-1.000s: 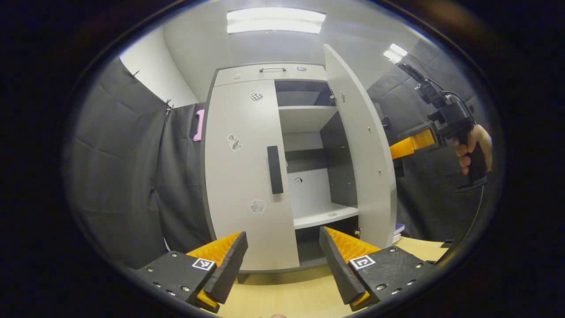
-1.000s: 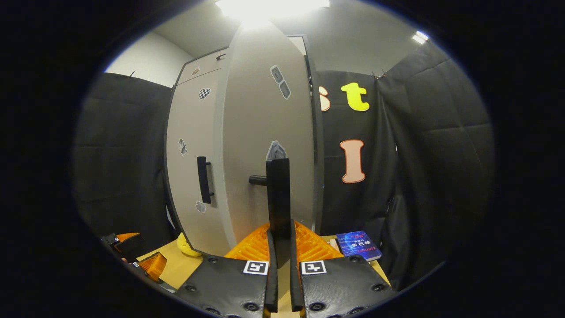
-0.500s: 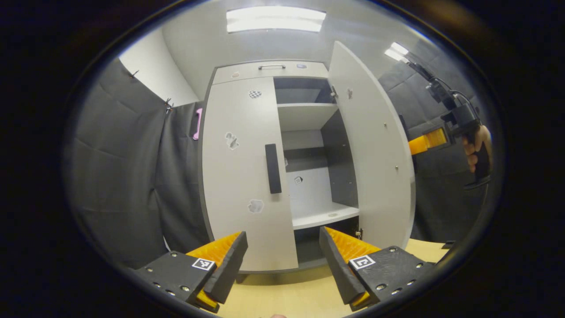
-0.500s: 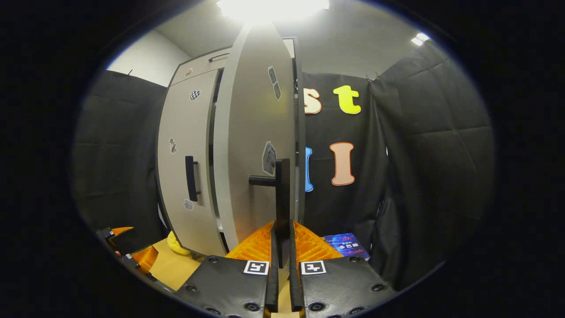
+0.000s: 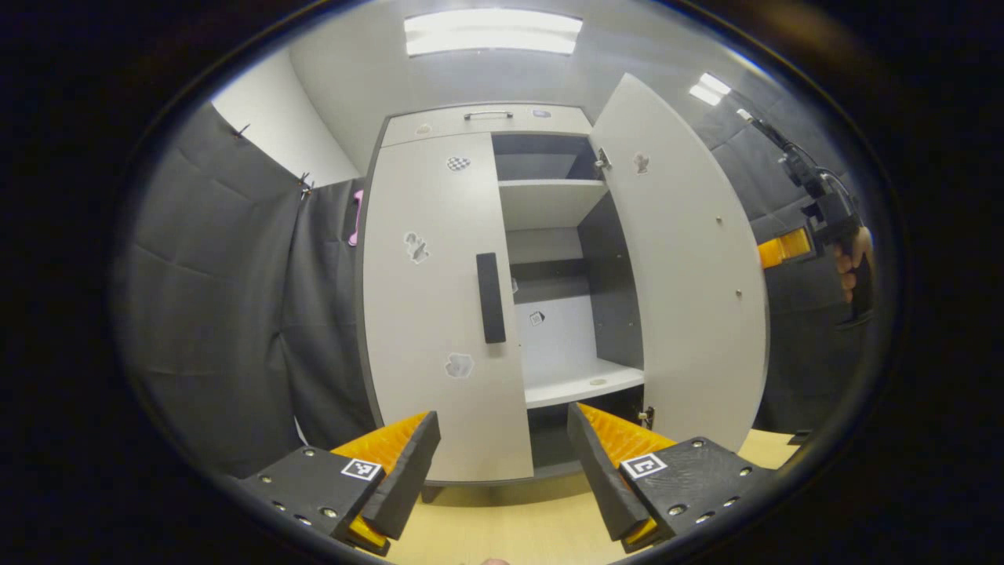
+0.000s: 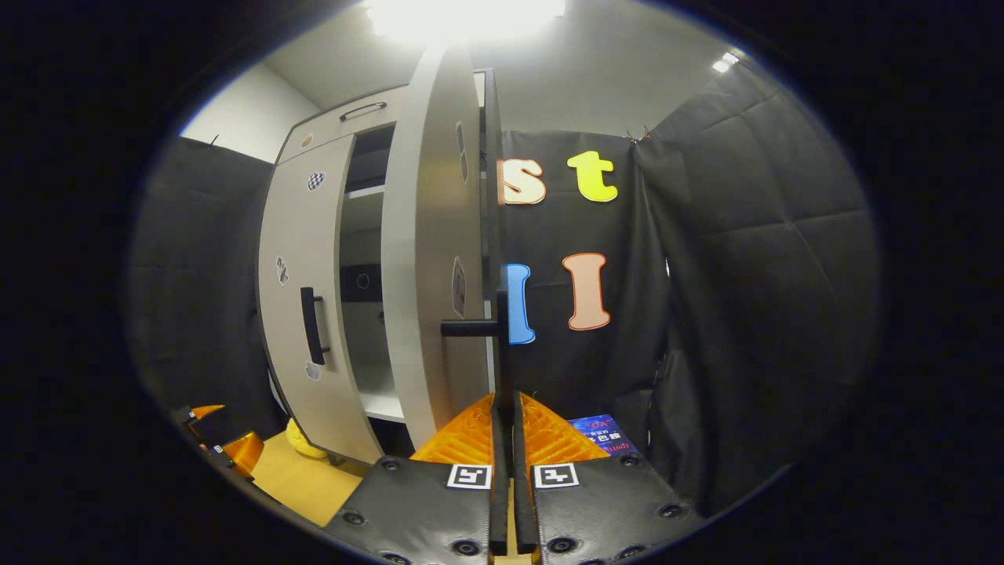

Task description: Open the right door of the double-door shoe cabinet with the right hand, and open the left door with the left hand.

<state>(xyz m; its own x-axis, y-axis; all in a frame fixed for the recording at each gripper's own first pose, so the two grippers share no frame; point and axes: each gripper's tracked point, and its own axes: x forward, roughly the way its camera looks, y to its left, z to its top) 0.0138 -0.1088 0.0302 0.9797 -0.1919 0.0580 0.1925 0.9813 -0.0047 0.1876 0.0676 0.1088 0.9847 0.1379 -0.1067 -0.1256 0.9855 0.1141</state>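
Booth cabinet (image 5: pixel 439 306): right door (image 5: pixel 690 275) swung wide, right hand-held gripper (image 6: pixel 506 428) clamped on its handle (image 6: pixel 502 337); left door (image 5: pixel 427 314) shut, left hand-held gripper (image 5: pixel 502 455) agape, empty.

From the left gripper view we face the shoe cabinet (image 5: pixel 471 298) head-on from near; the right gripper view looks edge-on along its open right door (image 6: pixel 435 259), both sharing the cabinet front.

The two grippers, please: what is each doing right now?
Left gripper: open, holding nothing.
Right gripper: shut on the right door handle.
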